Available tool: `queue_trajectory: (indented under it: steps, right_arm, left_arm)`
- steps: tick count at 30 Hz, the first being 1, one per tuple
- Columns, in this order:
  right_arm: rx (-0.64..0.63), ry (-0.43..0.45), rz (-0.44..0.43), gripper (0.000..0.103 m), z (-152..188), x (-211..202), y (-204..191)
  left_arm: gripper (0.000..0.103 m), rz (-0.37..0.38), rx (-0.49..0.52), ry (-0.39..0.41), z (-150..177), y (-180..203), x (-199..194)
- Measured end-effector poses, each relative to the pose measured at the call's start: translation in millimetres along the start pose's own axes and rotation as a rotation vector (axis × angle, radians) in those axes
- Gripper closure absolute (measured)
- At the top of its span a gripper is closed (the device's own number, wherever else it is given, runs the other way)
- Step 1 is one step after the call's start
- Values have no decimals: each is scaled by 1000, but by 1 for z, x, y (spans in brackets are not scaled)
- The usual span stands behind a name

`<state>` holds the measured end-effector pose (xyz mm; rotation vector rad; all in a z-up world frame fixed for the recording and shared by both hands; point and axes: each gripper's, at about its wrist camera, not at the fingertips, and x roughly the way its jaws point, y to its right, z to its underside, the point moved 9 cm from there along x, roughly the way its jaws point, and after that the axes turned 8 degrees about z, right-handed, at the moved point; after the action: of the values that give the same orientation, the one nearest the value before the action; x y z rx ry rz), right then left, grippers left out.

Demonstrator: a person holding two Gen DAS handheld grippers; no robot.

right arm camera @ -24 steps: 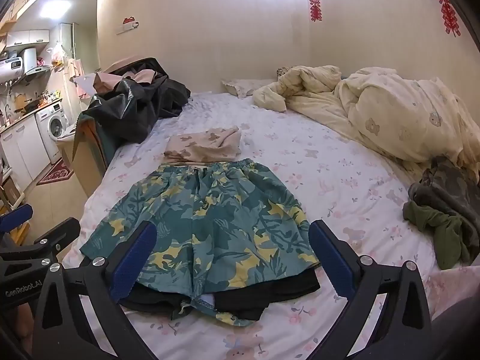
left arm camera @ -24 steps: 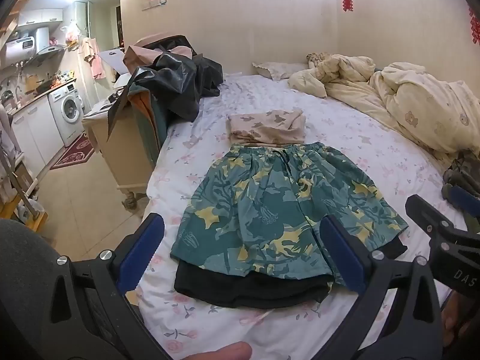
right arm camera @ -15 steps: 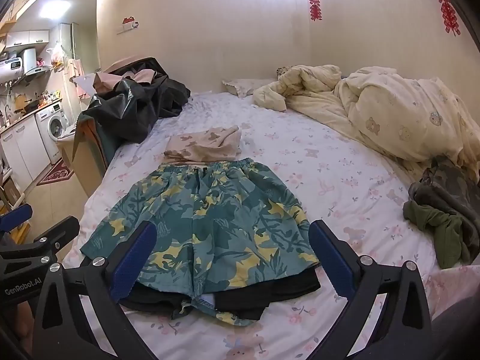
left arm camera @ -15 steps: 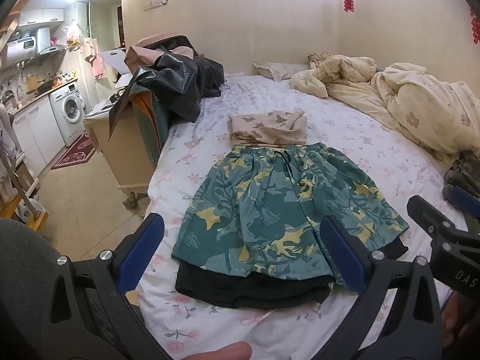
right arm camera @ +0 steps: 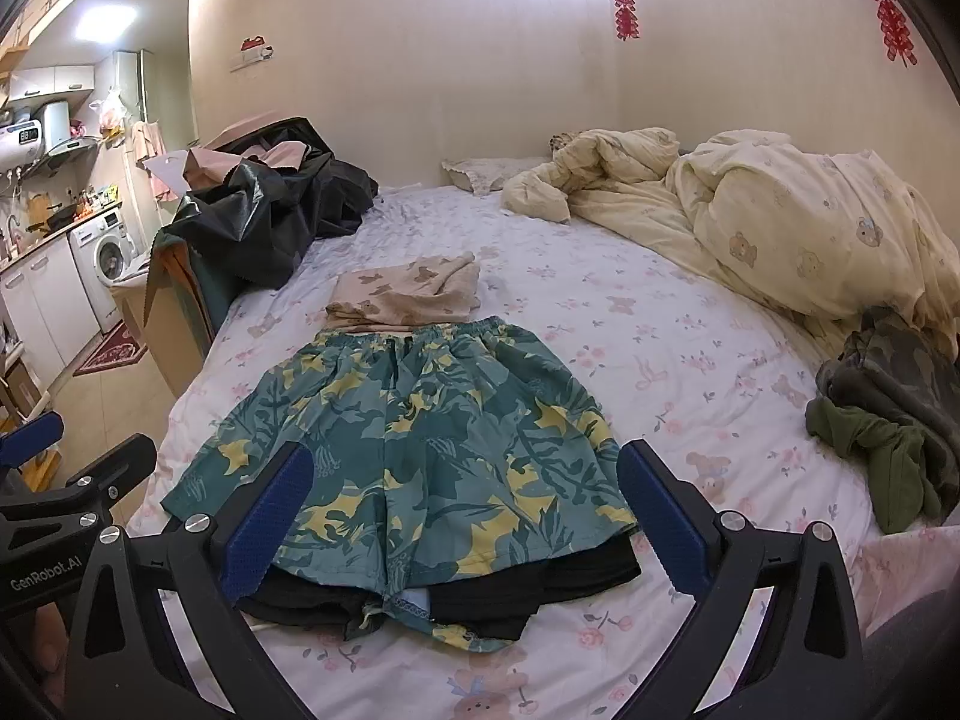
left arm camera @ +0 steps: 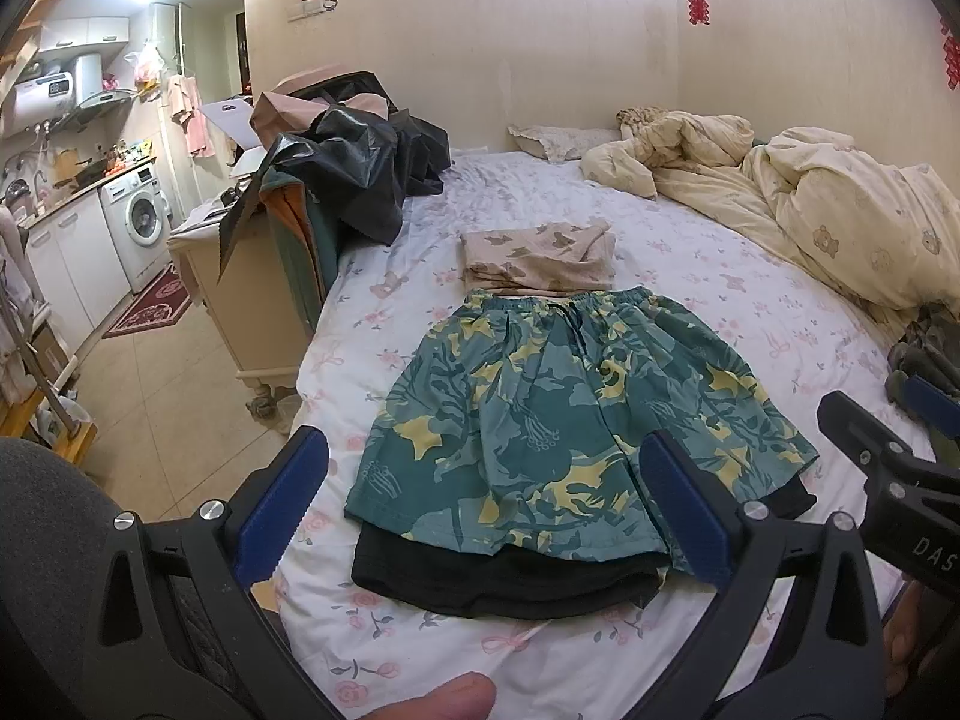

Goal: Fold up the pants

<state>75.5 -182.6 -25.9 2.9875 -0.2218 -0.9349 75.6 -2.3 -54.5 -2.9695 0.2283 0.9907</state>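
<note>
Green floral shorts (left arm camera: pixel 570 414) lie flat on the bed, waistband away from me, on top of a black garment (left arm camera: pixel 504 576) that shows below the hems. They also show in the right wrist view (right arm camera: pixel 414 444). My left gripper (left arm camera: pixel 486 510) is open and empty, hovering above the shorts' near hem. My right gripper (right arm camera: pixel 462 522) is open and empty too, above the near hem. Each gripper shows at the edge of the other's view.
A folded beige bear-print garment (left arm camera: pixel 540 258) lies just beyond the waistband. A cream duvet (right arm camera: pixel 780 222) is heaped at the back right. Dark green clothes (right arm camera: pixel 888 420) lie at the right. Black bags (left arm camera: pixel 360 174) pile at the bed's left edge above a cabinet (left arm camera: pixel 252 300).
</note>
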Motion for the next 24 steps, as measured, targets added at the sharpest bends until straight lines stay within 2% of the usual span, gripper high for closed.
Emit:
queue_trajectory:
  steps: [24]
  right_arm:
    - [4, 1, -2, 0, -3, 0, 1]
  left_arm:
    - [1, 0, 1, 6, 0, -2, -3]
